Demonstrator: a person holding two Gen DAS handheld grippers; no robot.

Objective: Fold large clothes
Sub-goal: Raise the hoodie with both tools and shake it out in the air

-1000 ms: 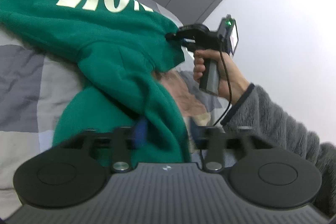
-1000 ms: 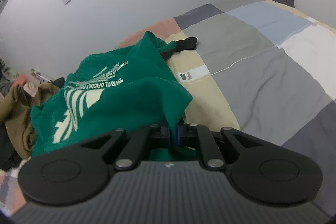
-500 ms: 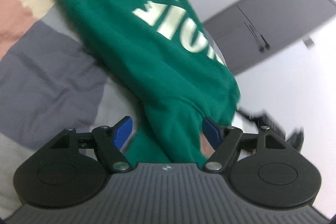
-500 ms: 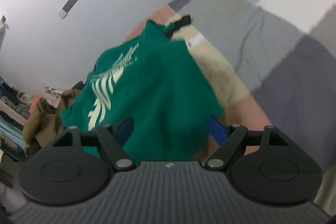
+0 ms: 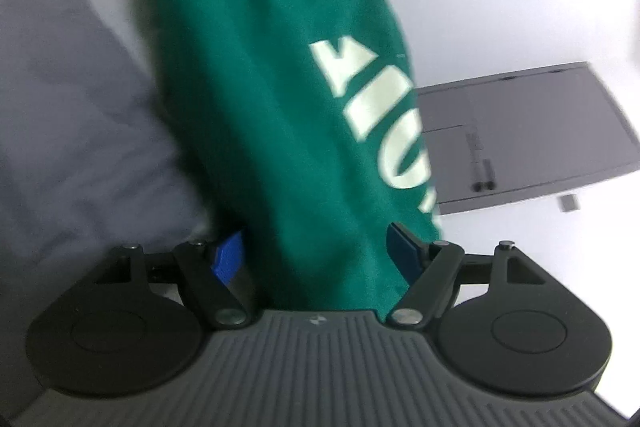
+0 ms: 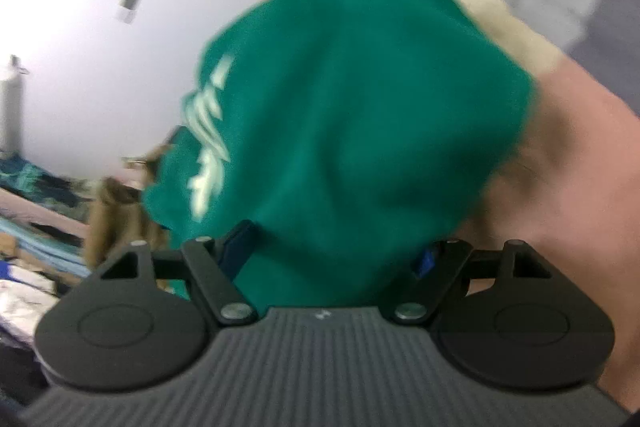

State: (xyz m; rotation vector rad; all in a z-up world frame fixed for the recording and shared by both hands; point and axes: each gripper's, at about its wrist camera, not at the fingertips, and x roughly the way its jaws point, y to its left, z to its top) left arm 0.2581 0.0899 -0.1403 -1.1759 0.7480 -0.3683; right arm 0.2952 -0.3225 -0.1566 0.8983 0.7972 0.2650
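Observation:
A green sweatshirt (image 5: 272, 87) with white lettering (image 5: 372, 107) lies on the patchwork bed cover (image 5: 72, 99). It runs away from my left gripper (image 5: 316, 253), whose jaws stand wide apart with a fold of the green cloth loose between the blue pads (image 5: 228, 255). In the right wrist view, which is blurred, the same sweatshirt (image 6: 360, 87) bulks up in a folded heap with a white print (image 6: 208, 131) on its left side. My right gripper (image 6: 334, 253) is open too, and the cloth fills the gap between its pads without being pinched.
A grey door (image 5: 540, 131) and a white wall lie beyond the bed. The cover has grey, beige and pink patches (image 6: 580, 187). A brown garment (image 6: 116, 211) and a pile of other clothes (image 6: 48, 207) sit past the sweatshirt on the left.
Both grippers have let go of the green cloth and spread their jaws. Both dropped toward the bed and rolled; the sweatshirt now rests on the cover. The other hand has left the left wrist view.

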